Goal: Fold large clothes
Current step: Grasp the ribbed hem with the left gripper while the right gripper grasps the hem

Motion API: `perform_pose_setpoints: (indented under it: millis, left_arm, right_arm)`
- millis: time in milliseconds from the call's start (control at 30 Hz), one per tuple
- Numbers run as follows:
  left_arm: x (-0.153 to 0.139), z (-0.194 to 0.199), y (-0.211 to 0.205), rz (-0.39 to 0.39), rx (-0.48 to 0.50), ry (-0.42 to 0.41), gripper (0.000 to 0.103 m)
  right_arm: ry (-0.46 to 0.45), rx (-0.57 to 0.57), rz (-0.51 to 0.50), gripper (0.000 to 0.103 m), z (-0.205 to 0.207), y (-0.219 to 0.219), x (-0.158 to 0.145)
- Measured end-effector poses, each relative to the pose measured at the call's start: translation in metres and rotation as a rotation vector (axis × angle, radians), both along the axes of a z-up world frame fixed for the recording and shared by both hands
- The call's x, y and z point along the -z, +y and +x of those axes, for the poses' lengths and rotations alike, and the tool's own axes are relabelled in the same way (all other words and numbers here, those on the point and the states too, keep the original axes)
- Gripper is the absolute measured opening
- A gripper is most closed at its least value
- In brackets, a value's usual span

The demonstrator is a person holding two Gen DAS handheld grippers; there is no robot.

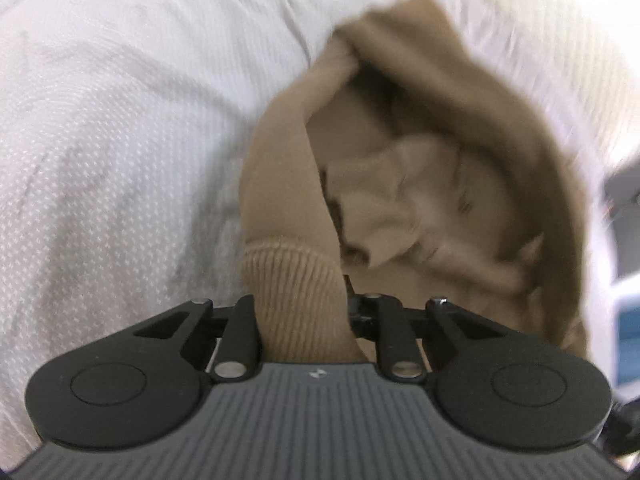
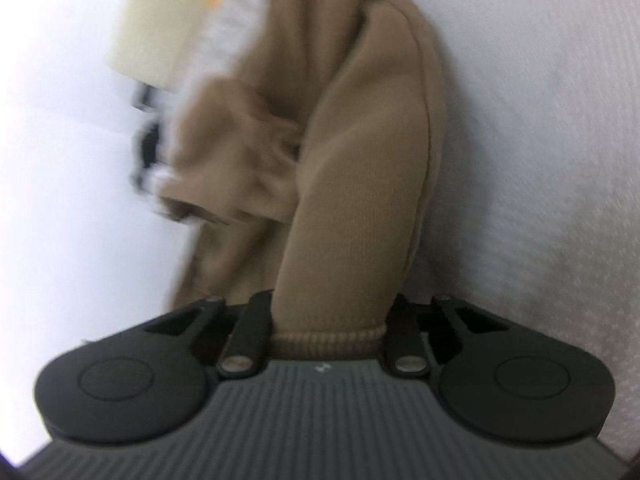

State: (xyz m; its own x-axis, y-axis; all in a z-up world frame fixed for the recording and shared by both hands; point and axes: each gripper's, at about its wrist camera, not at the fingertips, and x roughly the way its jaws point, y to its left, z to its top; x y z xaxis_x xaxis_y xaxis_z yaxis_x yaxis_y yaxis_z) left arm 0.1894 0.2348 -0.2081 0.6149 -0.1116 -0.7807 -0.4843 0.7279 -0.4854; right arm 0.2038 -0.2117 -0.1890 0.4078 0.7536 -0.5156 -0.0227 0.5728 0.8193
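A tan knit sweater [image 1: 420, 184] hangs bunched over the white bedsheet [image 1: 120, 140]. My left gripper [image 1: 304, 320] is shut on its ribbed hem [image 1: 292, 280], which fills the space between the jaws and hides the fingertips. In the right wrist view the same sweater [image 2: 360, 168] hangs in long folds. My right gripper [image 2: 328, 328] is shut on another ribbed edge [image 2: 328, 340] of it. The cloth beyond both grippers is blurred by motion.
The white textured sheet [image 2: 540, 160] covers the bed under and beside the sweater. A pale wall or board [image 2: 160, 20] with an orange spot and a dark blurred object [image 2: 146, 148] lie past the bed edge. A blue-and-white thing [image 1: 628, 340] sits at far right.
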Motion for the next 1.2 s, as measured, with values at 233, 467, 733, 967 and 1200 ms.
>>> perform_pose_setpoints:
  millis: [233, 467, 733, 967, 1200]
  left_arm:
    - [-0.045, -0.028, 0.025, -0.120, -0.080, -0.184, 0.010]
    - [-0.087, -0.039, 0.017, -0.101, -0.089, -0.242, 0.009]
    - [-0.131, -0.094, 0.010, -0.174, -0.053, -0.263, 0.009]
    - [-0.167, -0.178, -0.018, -0.183, 0.011, -0.333, 0.009]
    - [-0.158, -0.225, -0.027, -0.216, 0.031, -0.337, 0.009]
  right_arm:
    - [-0.130, 0.017, 0.117, 0.015, -0.005, -0.016, -0.041]
    - [-0.212, 0.011, 0.186, 0.015, -0.012, -0.021, -0.072]
    - [-0.294, -0.004, 0.212, 0.015, -0.052, -0.043, -0.116]
    - [-0.295, 0.013, 0.199, 0.015, -0.126, -0.070, -0.143]
    - [-0.261, 0.032, 0.187, 0.015, -0.166, -0.078, -0.138]
